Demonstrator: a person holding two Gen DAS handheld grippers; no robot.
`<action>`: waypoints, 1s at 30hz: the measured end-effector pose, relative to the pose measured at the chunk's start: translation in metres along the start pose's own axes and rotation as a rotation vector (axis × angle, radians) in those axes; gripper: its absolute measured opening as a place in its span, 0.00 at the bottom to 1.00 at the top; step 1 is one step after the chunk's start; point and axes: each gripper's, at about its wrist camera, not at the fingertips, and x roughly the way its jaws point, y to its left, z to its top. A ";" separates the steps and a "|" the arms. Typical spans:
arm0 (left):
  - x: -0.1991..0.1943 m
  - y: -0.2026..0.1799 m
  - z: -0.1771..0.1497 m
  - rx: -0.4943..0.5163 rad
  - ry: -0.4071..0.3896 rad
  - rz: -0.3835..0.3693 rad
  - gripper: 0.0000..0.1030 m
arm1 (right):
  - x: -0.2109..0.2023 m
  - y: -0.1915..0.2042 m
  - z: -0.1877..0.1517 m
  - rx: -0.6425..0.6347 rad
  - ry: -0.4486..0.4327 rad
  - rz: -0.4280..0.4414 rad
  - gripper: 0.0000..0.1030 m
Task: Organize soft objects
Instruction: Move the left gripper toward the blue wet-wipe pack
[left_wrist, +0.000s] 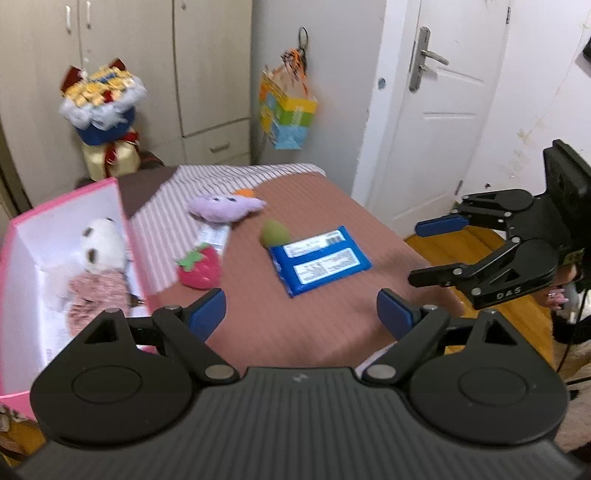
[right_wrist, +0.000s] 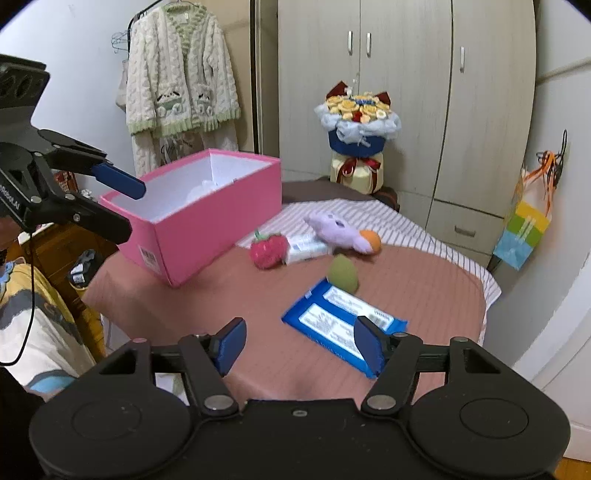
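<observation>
Hovering above the near edge of the bed (left_wrist: 303, 325), the left gripper (left_wrist: 301, 314) has its jaws spread wide with nothing between them. The right gripper (right_wrist: 299, 345) stands partly open, also empty; its right pad overlaps the blue pack (right_wrist: 343, 325) in view, but contact cannot be confirmed.

Ahead of the left jaws and slightly left lies the strawberry (left_wrist: 199, 267); beyond it the purple plush (left_wrist: 225, 208); straight ahead the green egg (left_wrist: 273, 232), touching the pack's far edge. The pink box (left_wrist: 70, 210) sits left of the left jaws and already holds a white plush (left_wrist: 99, 247).

Handling, as judged: all plush items appear light and compressible, so pinch across the body's thickest part. The egg looks smooth and rounded and may roll; close squarely on its middle. The pack is flat, likely slippery film; take it by an edge.
</observation>
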 end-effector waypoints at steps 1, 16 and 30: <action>0.006 -0.001 0.000 0.000 0.005 -0.004 0.86 | 0.003 -0.003 -0.003 -0.001 0.006 -0.001 0.68; 0.093 -0.002 0.000 -0.007 0.023 0.053 0.80 | 0.071 -0.040 -0.039 -0.017 0.017 -0.044 0.70; 0.172 0.009 -0.008 -0.123 -0.027 0.015 0.68 | 0.118 -0.051 -0.056 -0.095 -0.011 -0.114 0.74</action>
